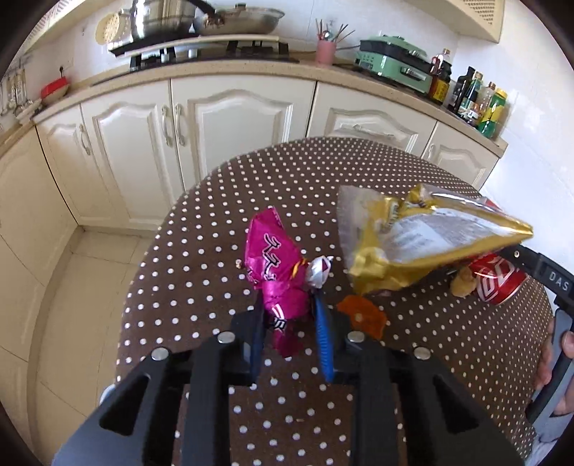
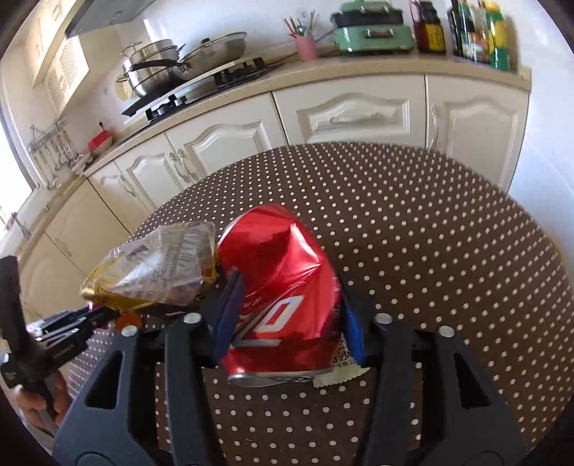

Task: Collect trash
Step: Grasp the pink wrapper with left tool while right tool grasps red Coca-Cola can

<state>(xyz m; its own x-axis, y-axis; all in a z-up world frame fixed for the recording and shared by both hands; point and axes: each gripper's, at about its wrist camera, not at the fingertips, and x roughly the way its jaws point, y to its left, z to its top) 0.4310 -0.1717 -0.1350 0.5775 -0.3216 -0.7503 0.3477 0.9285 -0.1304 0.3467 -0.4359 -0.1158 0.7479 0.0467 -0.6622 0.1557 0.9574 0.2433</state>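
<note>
My left gripper [image 1: 287, 312] is shut on a crumpled magenta wrapper [image 1: 276, 265], held above the brown polka-dot table [image 1: 215, 229]. My right gripper [image 2: 287, 308] is shut on a dented red cola can [image 2: 283, 283], together with a gold snack bag [image 2: 150, 272] that sticks out to its left and a white wrapper scrap [image 2: 340, 372] under the can. In the left wrist view the gold bag [image 1: 423, 236] and the red can [image 1: 495, 279] hang at the right. An orange scrap [image 1: 362, 315] lies on the table by my left gripper.
Cream kitchen cabinets [image 1: 229, 122] and a counter run behind the table, with pots on a stove [image 1: 201, 21], a pink utensil cup [image 1: 324, 50], a green appliance [image 1: 394, 61] and bottles [image 1: 477, 100]. Tiled floor [image 1: 71, 286] lies left of the table.
</note>
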